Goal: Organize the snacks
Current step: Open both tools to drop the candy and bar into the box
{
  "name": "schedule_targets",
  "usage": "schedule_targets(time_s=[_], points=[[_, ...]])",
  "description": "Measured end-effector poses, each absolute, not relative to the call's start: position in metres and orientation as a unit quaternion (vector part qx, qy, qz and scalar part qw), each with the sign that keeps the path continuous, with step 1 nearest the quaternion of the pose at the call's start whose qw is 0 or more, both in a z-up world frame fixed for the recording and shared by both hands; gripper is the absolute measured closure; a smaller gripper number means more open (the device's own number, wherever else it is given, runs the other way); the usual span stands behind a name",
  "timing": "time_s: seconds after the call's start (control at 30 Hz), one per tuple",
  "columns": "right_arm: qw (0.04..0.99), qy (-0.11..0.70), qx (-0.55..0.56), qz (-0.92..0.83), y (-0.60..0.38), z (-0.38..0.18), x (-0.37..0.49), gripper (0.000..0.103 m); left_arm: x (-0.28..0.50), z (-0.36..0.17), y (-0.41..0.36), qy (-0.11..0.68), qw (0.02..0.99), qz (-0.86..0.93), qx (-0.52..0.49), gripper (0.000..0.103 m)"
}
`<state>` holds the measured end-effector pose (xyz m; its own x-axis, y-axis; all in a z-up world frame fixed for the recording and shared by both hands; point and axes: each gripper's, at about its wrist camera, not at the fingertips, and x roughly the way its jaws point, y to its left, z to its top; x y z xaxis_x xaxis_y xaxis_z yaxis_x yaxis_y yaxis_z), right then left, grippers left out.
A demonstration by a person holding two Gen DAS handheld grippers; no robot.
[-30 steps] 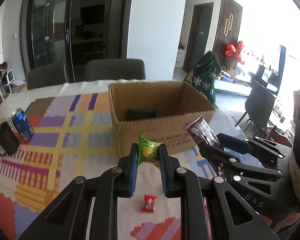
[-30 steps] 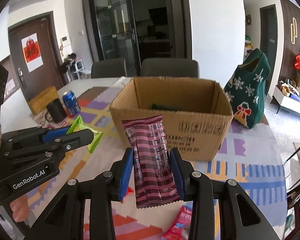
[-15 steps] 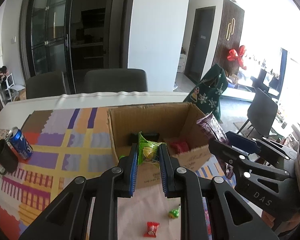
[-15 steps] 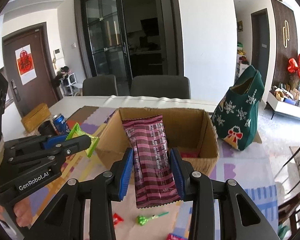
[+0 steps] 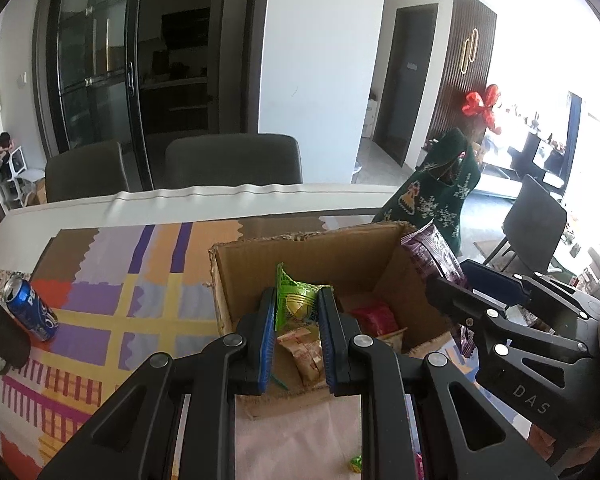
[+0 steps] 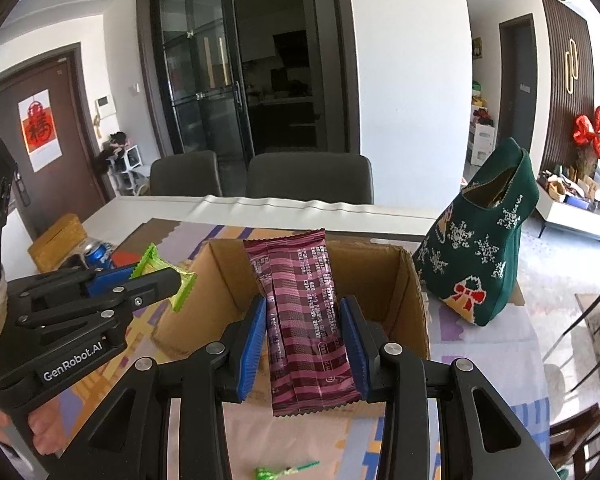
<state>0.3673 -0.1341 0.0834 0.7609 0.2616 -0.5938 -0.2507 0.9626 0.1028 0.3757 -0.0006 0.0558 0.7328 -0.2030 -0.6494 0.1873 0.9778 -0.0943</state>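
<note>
Now, left gripper point(image 5: 297, 334): your fingers point(image 5: 265, 340) are clamped on a green packet point(image 5: 296, 306), one blue pad on each side, and it stands upright between them.
Green packet: it sits over the near wall of the box point(image 5: 320, 252), in line with the opening; from the right wrist view it pokes out past your left fingertips, up beside the box's left wall.
Right gripper point(image 6: 305, 344): your fingers point(image 6: 253, 344) are closed on a purple striped pack point(image 6: 300, 312), squeezing it at its lower half, its top edge standing tall.
Purple pack: it hangs right above the near edge of the box, its upper end reaching across the opening toward the far wall.
Box: plain cardboard, top open, sitting on the patterned cloth point(image 5: 100, 312) that covers the surface.
Inside the box: a red packet point(image 5: 374, 318) and a pale wrapped snack point(image 5: 306, 354) lie on the bottom; what lies deeper I cannot tell.
Loose on the cloth: a green lollipop point(image 6: 284, 471) lies on the near side of the box, seen below your right gripper.
Left side of the surface: a blue can point(image 5: 30, 308) lies tilted against a dark mug point(image 5: 2, 338), well apart from the box.
Right of the box: a green knitted stocking point(image 6: 484, 256) with snowflakes and a red bow stands upright, near the box's right wall.
Far side: two dark chairs point(image 6: 308, 178) are pushed up to the surface.
</note>
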Motion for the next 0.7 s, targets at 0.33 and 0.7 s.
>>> schedule_targets(time_s=[0.33,0.7], points=[[0.929,0.348,0.009,0.129,-0.136,0.062,0.4,0.065,0.405,0.038,-0.006,0.377,0.921,-0.096,-0.002,0.082],[0.934,0.346,-0.002,0.093,-0.138,0.062,0.395,0.048,0.389,0.039,-0.005,0.379,0.922,-0.077,0.012,0.046]])
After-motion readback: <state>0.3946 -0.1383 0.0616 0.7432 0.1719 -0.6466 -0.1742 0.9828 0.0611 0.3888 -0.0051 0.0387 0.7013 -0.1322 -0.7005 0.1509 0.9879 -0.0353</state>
